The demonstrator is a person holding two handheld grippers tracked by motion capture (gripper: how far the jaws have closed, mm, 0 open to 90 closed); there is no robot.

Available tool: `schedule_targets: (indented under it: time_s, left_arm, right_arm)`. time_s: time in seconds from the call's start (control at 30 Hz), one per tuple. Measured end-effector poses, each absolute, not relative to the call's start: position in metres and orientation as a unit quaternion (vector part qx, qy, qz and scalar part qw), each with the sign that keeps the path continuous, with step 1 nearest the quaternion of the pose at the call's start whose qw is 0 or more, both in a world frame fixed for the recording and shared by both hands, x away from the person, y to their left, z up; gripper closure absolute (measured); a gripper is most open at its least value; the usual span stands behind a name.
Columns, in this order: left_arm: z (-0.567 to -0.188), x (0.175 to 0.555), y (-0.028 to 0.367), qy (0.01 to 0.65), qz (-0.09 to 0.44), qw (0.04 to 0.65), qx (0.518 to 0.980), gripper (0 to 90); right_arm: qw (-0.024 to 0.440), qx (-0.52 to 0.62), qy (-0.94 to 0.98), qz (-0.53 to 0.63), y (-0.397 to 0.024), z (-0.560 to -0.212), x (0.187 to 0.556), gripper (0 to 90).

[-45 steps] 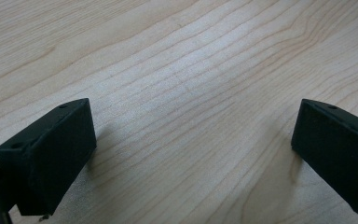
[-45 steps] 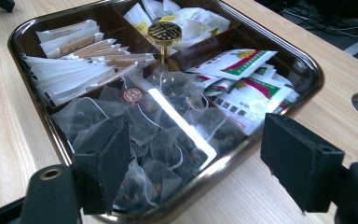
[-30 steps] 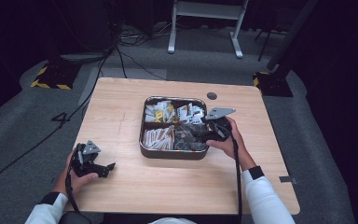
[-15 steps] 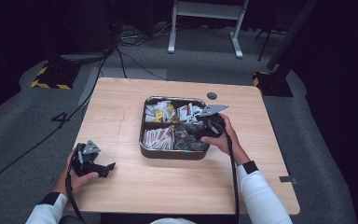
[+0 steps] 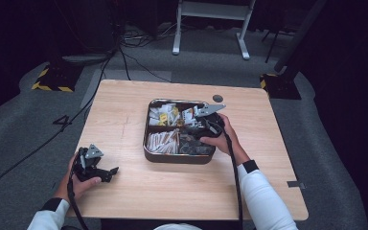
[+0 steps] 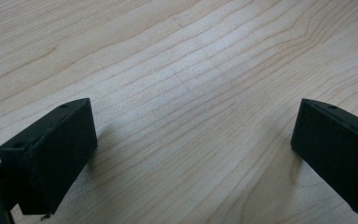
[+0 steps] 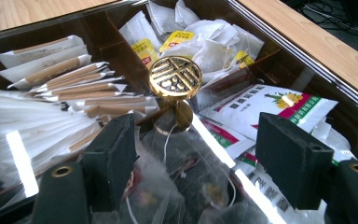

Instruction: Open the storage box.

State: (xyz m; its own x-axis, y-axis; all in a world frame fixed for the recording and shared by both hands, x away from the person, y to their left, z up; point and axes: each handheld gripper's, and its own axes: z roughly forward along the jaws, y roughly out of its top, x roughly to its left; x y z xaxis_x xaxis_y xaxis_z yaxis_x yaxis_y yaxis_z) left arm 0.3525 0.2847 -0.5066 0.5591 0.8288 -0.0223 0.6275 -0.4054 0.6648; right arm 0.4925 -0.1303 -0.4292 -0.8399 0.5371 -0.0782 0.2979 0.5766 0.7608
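High view: the right gripper (image 5: 197, 128) hangs over the divided tin (image 5: 152, 154) at the centre of the frame, jaws spread and just narrowing over mesh tea bags (image 7: 186, 163) below the gold knob (image 7: 175, 78); the left gripper (image 5: 106, 173), jaws spread, rests on the table (image 5: 124, 110) at lower left.

The left hand (image 5: 79, 175) rests low at the near left, its black two-jaw left gripper (image 5: 106, 172) lying level with jaws spread wide and nothing between them, while the white-sleeved right arm stretches forward, the right hand (image 5: 223, 136) tipping its black two-jaw right gripper (image 5: 196, 130) downward, jaws gaping.
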Motion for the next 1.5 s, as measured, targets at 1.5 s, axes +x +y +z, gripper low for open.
schedule_targets:
  time_s: [1.5]
  left_arm:
    - [-0.507, 0.352, 0.285, 0.444, 0.157, 0.319, 0.823, 0.5]
  right_arm:
    - [0.115, 0.25, 0.884, 0.377, -0.084, -0.437, 0.516, 58.7]
